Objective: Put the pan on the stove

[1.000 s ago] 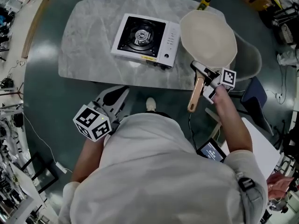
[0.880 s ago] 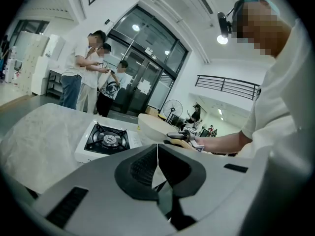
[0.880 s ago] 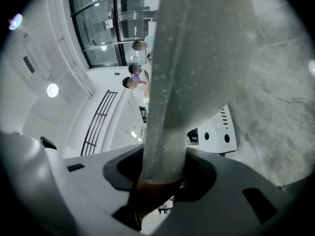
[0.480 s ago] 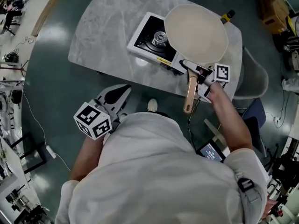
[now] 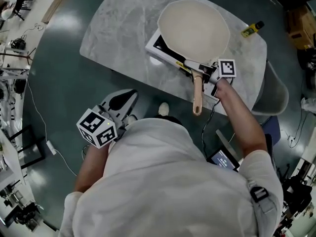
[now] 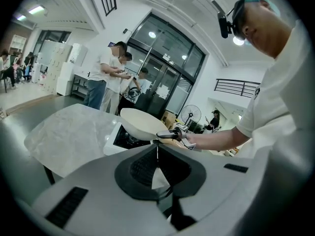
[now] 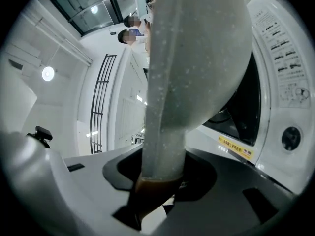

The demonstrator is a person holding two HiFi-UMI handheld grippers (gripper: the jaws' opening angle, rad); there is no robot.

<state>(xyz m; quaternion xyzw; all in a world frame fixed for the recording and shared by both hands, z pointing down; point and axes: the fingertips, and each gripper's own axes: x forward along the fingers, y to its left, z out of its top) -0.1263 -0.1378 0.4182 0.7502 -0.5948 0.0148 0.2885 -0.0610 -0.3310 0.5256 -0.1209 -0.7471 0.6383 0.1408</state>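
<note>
Head view: right tool (image 5: 201, 70) pinching pan (image 5: 193, 24) by handle; pan over stove (image 5: 157, 45), covering most of it, contact unclear. Left tool (image 5: 120, 104) pressed together, empty, well short of stove.

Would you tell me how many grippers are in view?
2: the left gripper, empty, near the person's body; the right gripper, holding the pan by its handle over the stove.

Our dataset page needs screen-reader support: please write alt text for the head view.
Seen from above, the right gripper clamps the handle of a cream pan over the white stove on a marble table. The left gripper, shut and empty, hangs near the person's body.
</note>
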